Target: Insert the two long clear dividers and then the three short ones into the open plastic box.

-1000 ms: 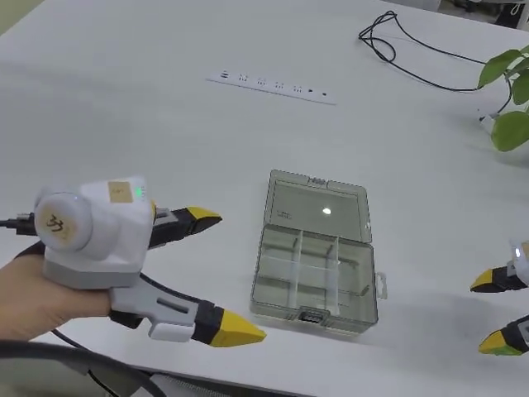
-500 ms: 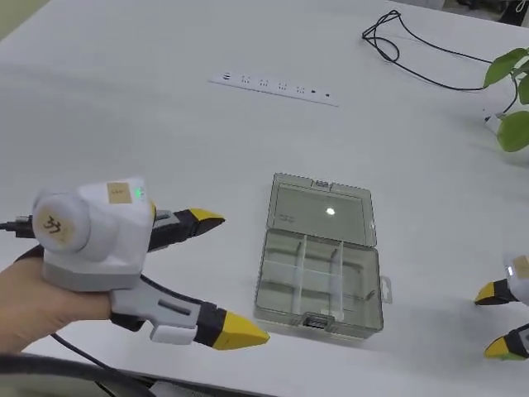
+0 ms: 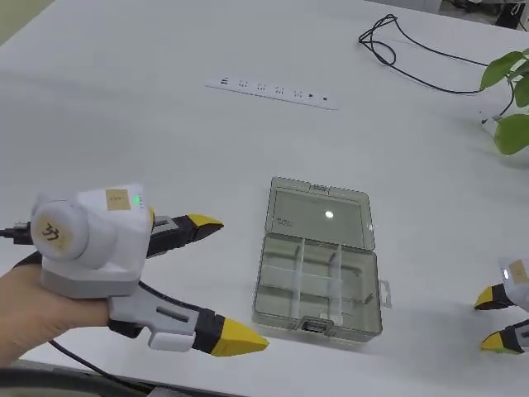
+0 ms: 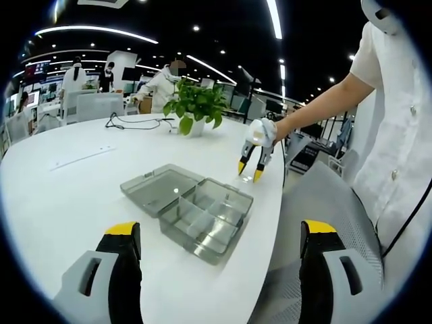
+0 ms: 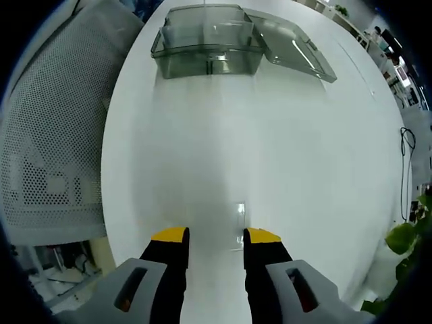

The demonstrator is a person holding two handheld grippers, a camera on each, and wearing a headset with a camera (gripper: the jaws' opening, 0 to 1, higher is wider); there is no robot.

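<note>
With the left gripper [image 3: 230, 281] gaping empty beside the box [image 3: 281, 318] and the right gripper [image 5: 216, 235] parted, a divider [image 5: 241, 210] just beyond its tips could skid if nudged off-centre.

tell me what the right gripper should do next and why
Probably ease the right gripper forward and down so its open jaws straddle the small clear piece, likely a short divider, lying on the table just ahead of its tips, then close. The box sits farther ahead, lid open, with dividers already standing inside.
</note>
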